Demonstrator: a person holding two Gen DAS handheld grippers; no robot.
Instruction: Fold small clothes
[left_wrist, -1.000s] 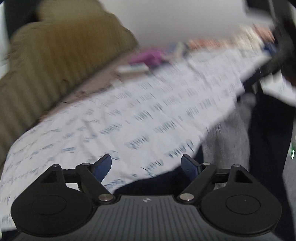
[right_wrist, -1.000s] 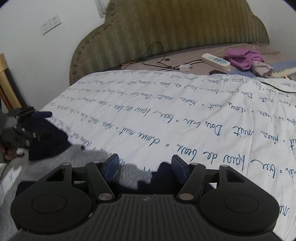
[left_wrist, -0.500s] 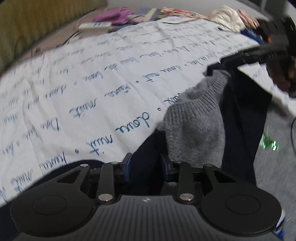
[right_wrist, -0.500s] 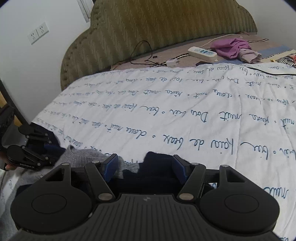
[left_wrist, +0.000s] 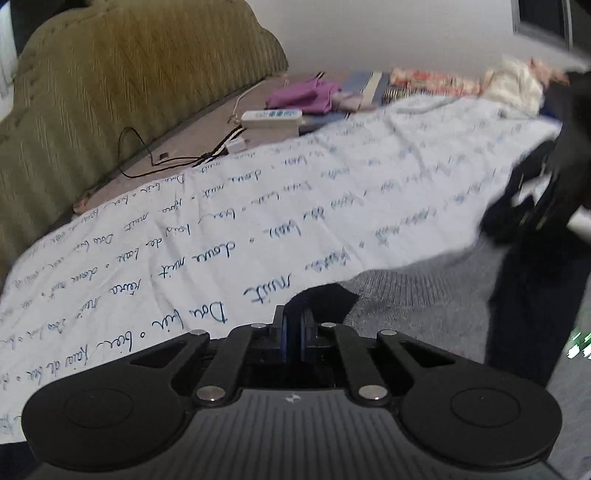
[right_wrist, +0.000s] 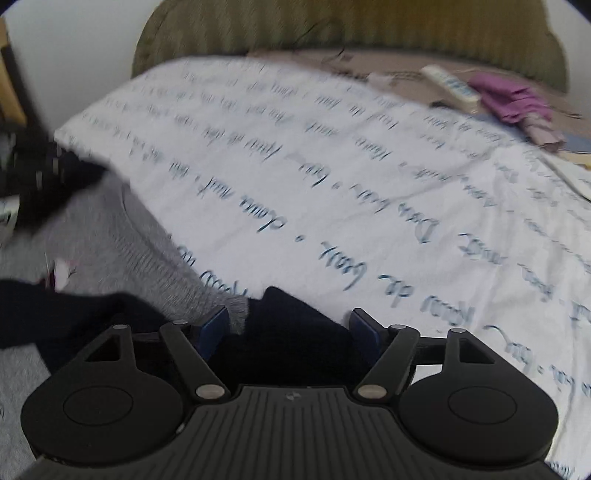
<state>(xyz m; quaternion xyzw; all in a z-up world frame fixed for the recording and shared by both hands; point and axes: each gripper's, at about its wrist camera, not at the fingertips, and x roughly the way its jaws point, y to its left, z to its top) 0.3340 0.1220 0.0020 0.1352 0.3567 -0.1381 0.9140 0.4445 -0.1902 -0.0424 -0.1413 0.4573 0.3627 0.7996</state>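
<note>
On the white bedsheet printed with blue handwriting lies a grey knitted garment with dark navy parts — the left gripper is clenched on its dark edge, while the right gripper is closing around a dark navy fold, pads not yet pressing.

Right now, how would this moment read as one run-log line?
stage: picking up garment | left gripper: shut on dark fabric edge | right gripper: closing, dark fabric between fingers, not clamped | grey knit: on printed sheet
</note>
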